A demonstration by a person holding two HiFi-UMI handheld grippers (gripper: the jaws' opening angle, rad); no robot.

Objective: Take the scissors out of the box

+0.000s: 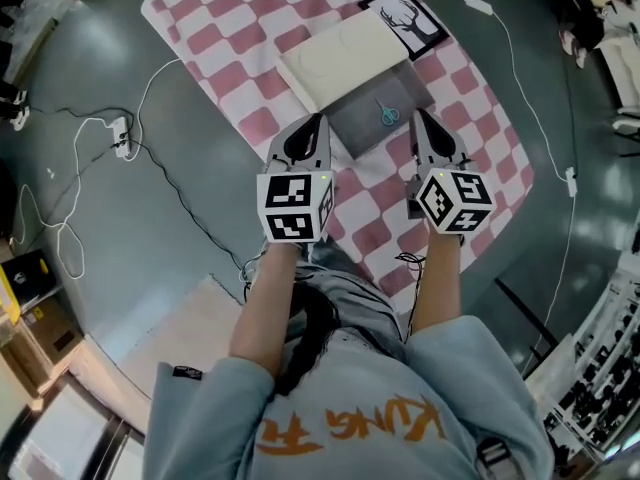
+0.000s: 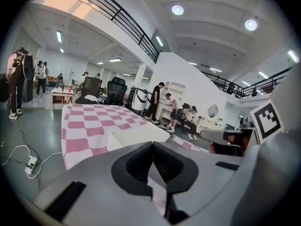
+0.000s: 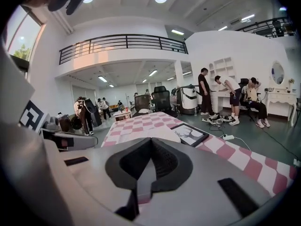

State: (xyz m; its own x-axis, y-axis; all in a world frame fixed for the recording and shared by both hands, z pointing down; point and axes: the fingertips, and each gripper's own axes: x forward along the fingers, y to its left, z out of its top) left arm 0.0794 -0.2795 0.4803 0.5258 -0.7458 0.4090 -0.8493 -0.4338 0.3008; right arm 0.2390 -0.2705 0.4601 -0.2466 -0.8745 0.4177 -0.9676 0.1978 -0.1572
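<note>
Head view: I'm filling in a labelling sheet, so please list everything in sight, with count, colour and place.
cloth: one, pink and white checks, spread on the grey floor
box: one, grey, open, on the cloth just ahead of both claws
scissors: one pair, teal handles, lying inside the box
cream panel: one, against the box's far side, probably its lid
framed picture: one, black frame, tree print, beyond the panel
power strips: at least two, white, on the floor left of the cloth and past its far right corner
left claw: grey, shut, empty, at the box's left
right claw: grey, shut, empty, at the box's right
</note>
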